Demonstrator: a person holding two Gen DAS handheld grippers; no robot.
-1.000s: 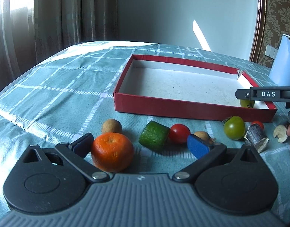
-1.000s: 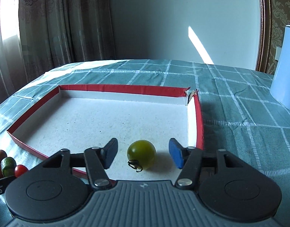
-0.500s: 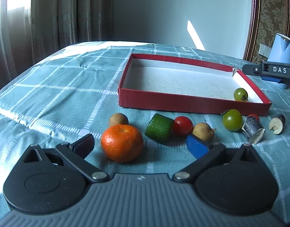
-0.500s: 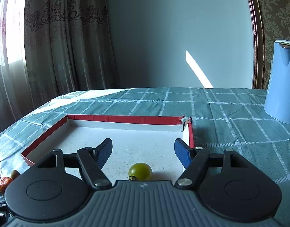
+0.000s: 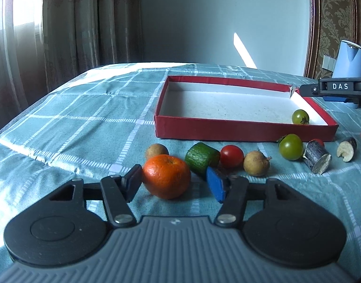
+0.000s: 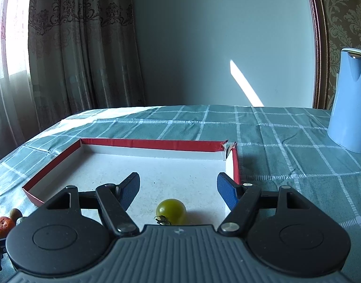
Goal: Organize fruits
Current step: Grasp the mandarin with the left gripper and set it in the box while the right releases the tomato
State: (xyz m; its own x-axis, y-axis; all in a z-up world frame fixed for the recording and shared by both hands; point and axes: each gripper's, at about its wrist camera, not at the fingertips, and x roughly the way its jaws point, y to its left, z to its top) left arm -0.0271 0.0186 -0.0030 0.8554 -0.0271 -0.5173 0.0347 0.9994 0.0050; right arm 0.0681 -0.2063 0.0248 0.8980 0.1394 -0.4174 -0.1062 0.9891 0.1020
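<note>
A red box (image 5: 227, 132) with a white floor lies on the checked cloth. One green tomato (image 5: 300, 116) lies in its near right corner, also in the right wrist view (image 6: 171, 211). My left gripper (image 5: 174, 182) is open with an orange mandarin (image 5: 166, 175) between its fingers. Behind it lie a green cucumber piece (image 5: 201, 158), a red tomato (image 5: 231, 156), two brown longans (image 5: 256, 163), a second green tomato (image 5: 290, 146) and two dark cut pieces (image 5: 318, 160). My right gripper (image 6: 178, 187) is open and empty above the box.
A blue kettle (image 6: 350, 103) stands at the right on the cloth. Curtains hang at the left and a wall stands behind the table. The red box (image 6: 142, 143) has a torn far right corner. The right gripper's body (image 5: 338, 87) shows at the right of the left wrist view.
My right gripper has risen and pulled back from the green tomato in the box. My left gripper has narrowed around the mandarin.
</note>
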